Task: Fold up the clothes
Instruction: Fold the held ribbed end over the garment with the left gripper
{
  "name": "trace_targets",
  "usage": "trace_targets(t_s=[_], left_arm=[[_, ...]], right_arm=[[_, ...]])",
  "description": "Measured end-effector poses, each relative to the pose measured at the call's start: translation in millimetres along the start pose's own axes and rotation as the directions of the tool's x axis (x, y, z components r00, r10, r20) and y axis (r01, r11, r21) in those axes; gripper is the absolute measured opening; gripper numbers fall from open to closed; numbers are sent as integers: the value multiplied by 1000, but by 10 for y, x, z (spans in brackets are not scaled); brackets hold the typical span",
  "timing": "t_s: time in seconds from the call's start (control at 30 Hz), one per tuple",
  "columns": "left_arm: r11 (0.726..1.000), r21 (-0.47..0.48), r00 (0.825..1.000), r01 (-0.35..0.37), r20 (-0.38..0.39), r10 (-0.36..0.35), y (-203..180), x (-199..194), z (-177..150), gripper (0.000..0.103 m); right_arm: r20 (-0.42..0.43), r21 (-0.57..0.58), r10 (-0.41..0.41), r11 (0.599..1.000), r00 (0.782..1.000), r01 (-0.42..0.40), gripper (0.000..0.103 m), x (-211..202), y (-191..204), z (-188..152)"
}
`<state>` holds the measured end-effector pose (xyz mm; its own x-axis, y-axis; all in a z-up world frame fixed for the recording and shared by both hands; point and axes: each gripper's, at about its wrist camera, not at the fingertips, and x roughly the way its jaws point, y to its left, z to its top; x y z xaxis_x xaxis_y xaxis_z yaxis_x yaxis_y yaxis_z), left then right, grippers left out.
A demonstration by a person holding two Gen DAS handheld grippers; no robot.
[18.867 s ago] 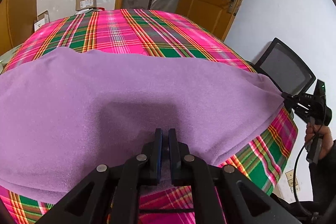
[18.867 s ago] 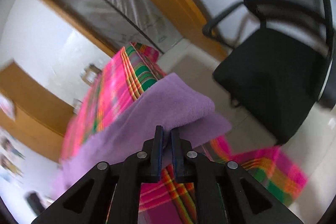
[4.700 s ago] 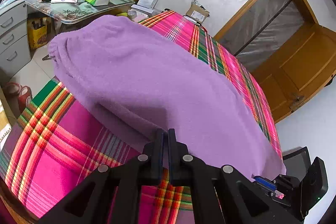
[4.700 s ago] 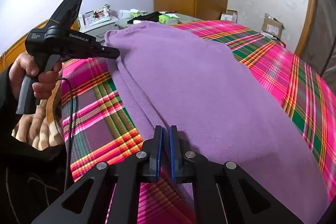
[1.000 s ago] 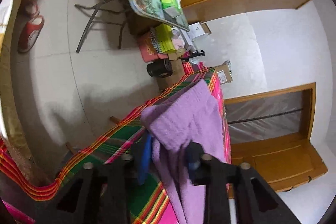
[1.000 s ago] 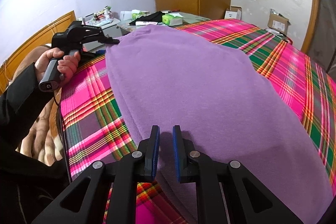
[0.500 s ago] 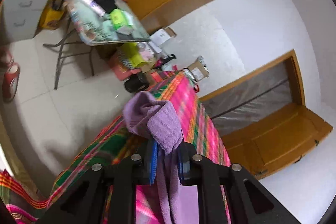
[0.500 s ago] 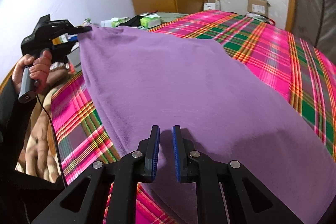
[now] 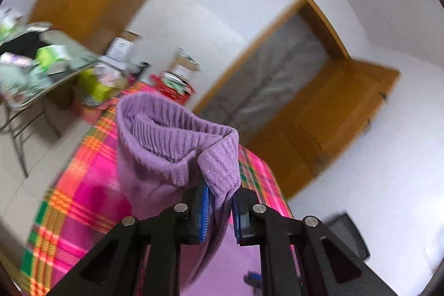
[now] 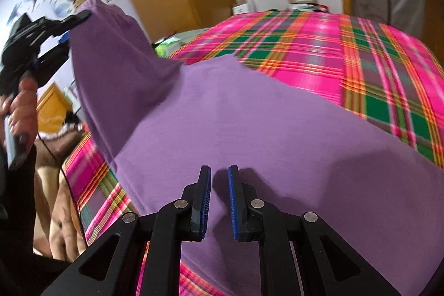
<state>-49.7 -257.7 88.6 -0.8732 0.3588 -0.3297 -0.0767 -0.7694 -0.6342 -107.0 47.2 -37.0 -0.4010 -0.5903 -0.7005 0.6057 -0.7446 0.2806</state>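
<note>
Purple fleece garment lies across the pink plaid bed — my left gripper, jaws closing, pinches its ribbed hem aloft; my right gripper hovers slightly parted, empty.

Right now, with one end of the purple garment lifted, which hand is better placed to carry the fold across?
Left, probably. The left gripper has the purple garment's ribbed edge between its closing jaws and raised off the plaid bedspread. The right gripper is open and empty above flat cloth.
</note>
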Motion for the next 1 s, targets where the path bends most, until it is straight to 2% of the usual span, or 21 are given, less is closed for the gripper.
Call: trace_targets(t_s=[0.13,0.23,0.33,0.43,0.47,0.53,0.67,0.93,1.0], left_arm=[[992,108,993,60,-107,-49,-377,300,-233,14],[978,178,975,105,-211,-66,-591,554,-512,14],[963,233,943,133,-329,-51,-714,826,-855,14],[952,275,898,131,-441,4,-740,1106,-1238,14],[951,283,883,124,-469,24,-715,1154,-1364,14],[950,290,865,115,-499,48,-720,1184,-1553,14],[945,315,869,92,-488,78,-726,1141,-1605,14],[960,274,884,56,-460,80,-711,1062,-1536,18],[961,270,887,58,-456,75,-726,1039,-1525,24]], right_arm=[[23,54,-23,998,999,22,13,-137,-149,-51],[36,79,-42,996,998,39,13,-223,-231,-83],[48,106,-63,993,997,57,13,-307,-312,-134],[36,125,-98,988,995,92,13,-345,-399,-179],[31,130,-111,986,993,106,13,-349,-419,-196],[24,138,-134,982,991,129,13,-363,-451,-226],[24,142,-147,980,989,142,13,-375,-488,-264],[28,148,-139,980,990,133,13,-375,-512,-262],[30,151,-139,980,990,133,13,-376,-529,-260]])
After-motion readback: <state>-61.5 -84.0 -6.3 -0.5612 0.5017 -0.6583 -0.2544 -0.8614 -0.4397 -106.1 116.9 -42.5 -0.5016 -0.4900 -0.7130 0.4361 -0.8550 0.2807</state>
